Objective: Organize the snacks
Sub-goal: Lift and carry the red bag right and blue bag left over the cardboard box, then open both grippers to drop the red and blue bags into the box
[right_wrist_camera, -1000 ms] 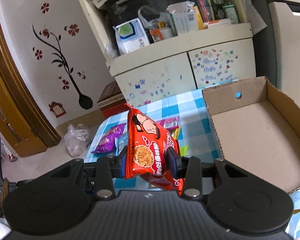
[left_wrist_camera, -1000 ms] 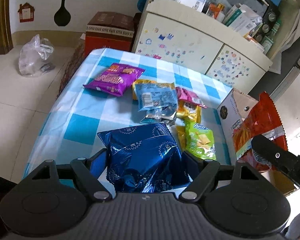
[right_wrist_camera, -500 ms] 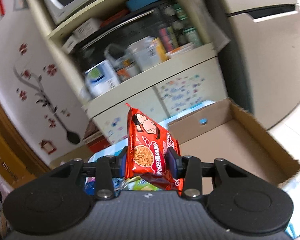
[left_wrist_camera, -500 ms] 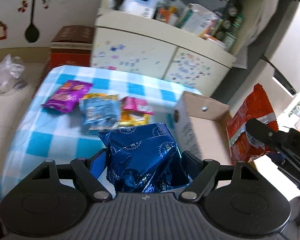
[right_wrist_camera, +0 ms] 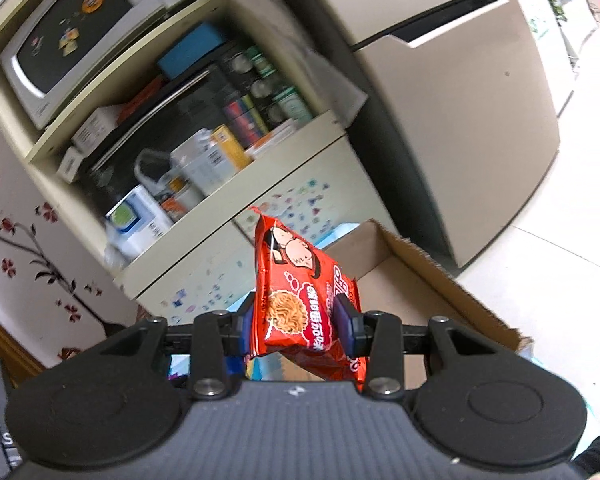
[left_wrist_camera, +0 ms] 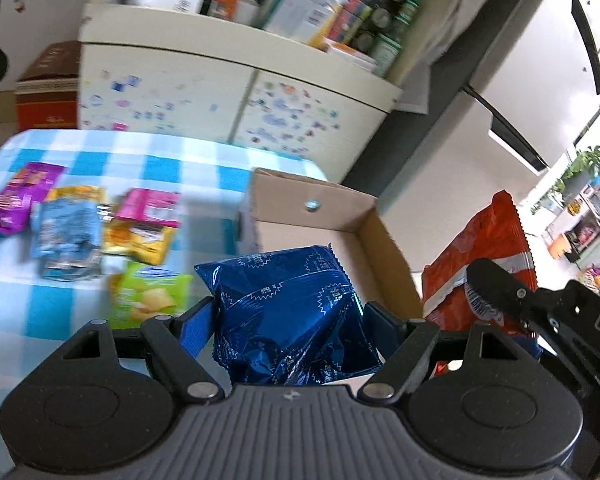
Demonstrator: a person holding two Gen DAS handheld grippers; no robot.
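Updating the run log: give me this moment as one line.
left gripper: shut on blue bag | right gripper: shut on red noodle packet | cardboard box: empty | table: five packets left

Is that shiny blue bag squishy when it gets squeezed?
Probably yes: the blue bag looks puffed and its foil is crumpled where the left gripper pinches it. It seems light, staying up from one pinch. The glossy foil may be a bit slippery.

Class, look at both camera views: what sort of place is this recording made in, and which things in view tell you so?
Most likely a home kitchen or dining area. A microwave sits on a cream cupboard crowded with tins and boxes, a tall fridge stands beside it, and snack packets lie on a checked tablecloth.
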